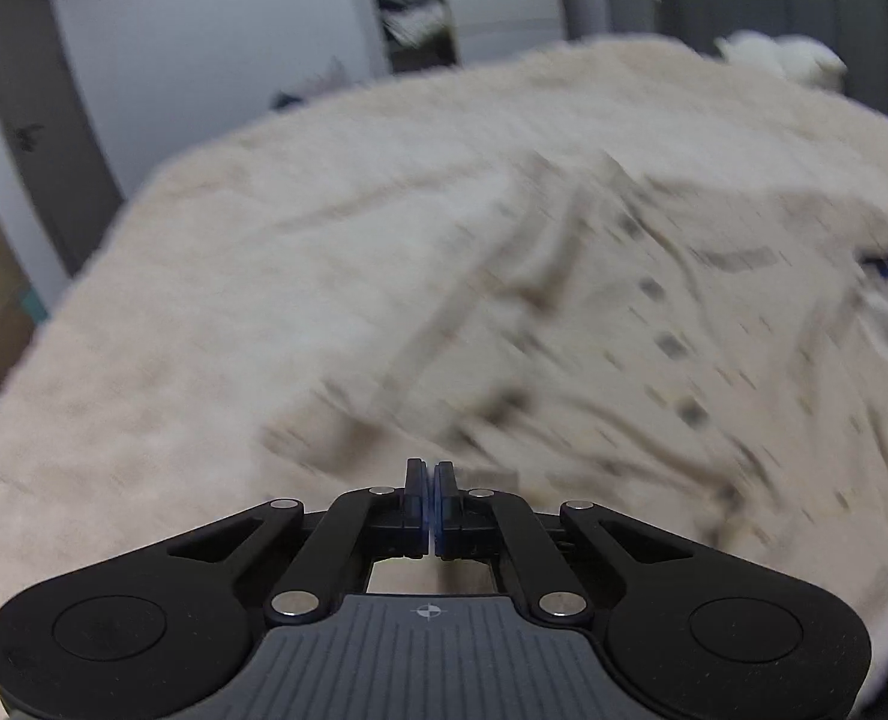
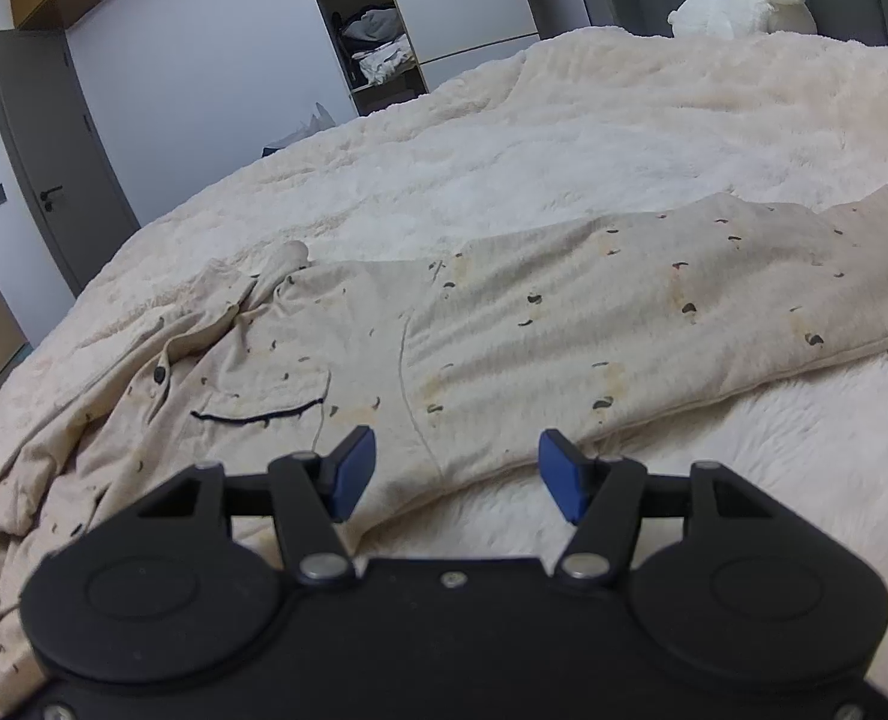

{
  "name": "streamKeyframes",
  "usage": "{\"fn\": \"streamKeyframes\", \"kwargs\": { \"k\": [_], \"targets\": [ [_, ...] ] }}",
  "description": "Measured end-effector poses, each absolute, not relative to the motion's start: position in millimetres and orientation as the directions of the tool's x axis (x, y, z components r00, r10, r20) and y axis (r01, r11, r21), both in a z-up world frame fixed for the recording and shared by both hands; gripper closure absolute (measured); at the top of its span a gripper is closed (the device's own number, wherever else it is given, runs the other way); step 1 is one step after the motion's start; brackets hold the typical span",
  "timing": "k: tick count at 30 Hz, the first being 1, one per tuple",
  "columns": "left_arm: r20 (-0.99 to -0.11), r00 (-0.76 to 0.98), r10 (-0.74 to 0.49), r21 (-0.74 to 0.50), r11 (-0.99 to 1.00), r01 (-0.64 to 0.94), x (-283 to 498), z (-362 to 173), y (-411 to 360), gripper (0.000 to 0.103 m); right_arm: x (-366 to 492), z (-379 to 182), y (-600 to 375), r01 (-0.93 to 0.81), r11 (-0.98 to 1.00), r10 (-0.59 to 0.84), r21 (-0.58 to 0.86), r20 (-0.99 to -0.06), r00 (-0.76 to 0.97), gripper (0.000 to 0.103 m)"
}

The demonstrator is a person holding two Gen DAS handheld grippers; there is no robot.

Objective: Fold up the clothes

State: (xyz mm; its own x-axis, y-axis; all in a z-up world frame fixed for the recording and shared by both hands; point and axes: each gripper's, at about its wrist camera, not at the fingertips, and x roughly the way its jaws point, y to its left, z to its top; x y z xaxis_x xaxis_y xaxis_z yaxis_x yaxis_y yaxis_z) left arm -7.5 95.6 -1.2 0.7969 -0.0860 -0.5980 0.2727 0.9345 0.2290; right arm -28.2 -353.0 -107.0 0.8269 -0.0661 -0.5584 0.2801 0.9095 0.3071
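Hovering your right gripper [image 2: 457,474] with its blue pads spread wide leaves room to take a fold of cloth, and it sits just short of the near hem of the cream, dark-flecked, button-front pyjama top [image 2: 504,330] that lies on the fluffy cream blanket [image 2: 564,138]; the hem runs between and just beyond your two fingers, so I judge you are placed to take that edge; the sleeve stretches away up and to the right of your right finger, flat and fairly smooth, so the garment's long axis runs from the bunched body off your left finger out to the cuff at far right; the trimmed chest pocket [image 2: 264,402] and a dark button [image 2: 160,373] face up, just ahead of your left finger; your left gripper [image 1: 430,501] has its pads pressed together with no cloth visible between them; its view is blurred, the top [image 1: 624,330] lying ahead and right of those fingers; the left half stays rumpled, so the top is not folded now.
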Motion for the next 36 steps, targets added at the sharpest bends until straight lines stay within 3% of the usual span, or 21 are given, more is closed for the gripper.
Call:
{"fn": "streamKeyframes", "kwargs": {
  "k": [5,8,12,23,28,36],
  "targets": [
    [-0.41,0.905,0.116,0.278,0.961,0.003,48,53,169,0.103,-28,-109,-356,0.298,0.91,-0.091,0.289,-0.561,0.823,0.044],
    [-0.37,0.912,0.178,0.25,0.964,-0.087,75,70,205,0.103,-26,-111,-356,0.304,0.914,-0.106,0.27,-0.564,0.819,0.044],
    [-0.365,0.891,0.269,0.214,0.956,-0.2,119,76,261,0.103,-24,-112,-351,0.298,0.928,-0.124,0.223,-0.568,0.813,0.044],
    [-0.376,0.816,0.439,0.316,0.889,-0.333,215,79,362,0.103,-14,-117,-337,0.278,0.957,-0.181,0.084,-0.577,0.797,0.044],
    [-0.394,0.781,0.485,0.371,0.861,-0.348,257,80,395,0.103,-6,-124,-328,0.252,0.968,-0.196,0.01,-0.597,0.778,0.045],
    [-0.502,0.707,0.498,0.445,0.85,-0.282,311,20,406,0.099,-3,-131,-324,0.24,0.97,-0.216,-0.042,-0.609,0.763,0.045]
  ]
}}
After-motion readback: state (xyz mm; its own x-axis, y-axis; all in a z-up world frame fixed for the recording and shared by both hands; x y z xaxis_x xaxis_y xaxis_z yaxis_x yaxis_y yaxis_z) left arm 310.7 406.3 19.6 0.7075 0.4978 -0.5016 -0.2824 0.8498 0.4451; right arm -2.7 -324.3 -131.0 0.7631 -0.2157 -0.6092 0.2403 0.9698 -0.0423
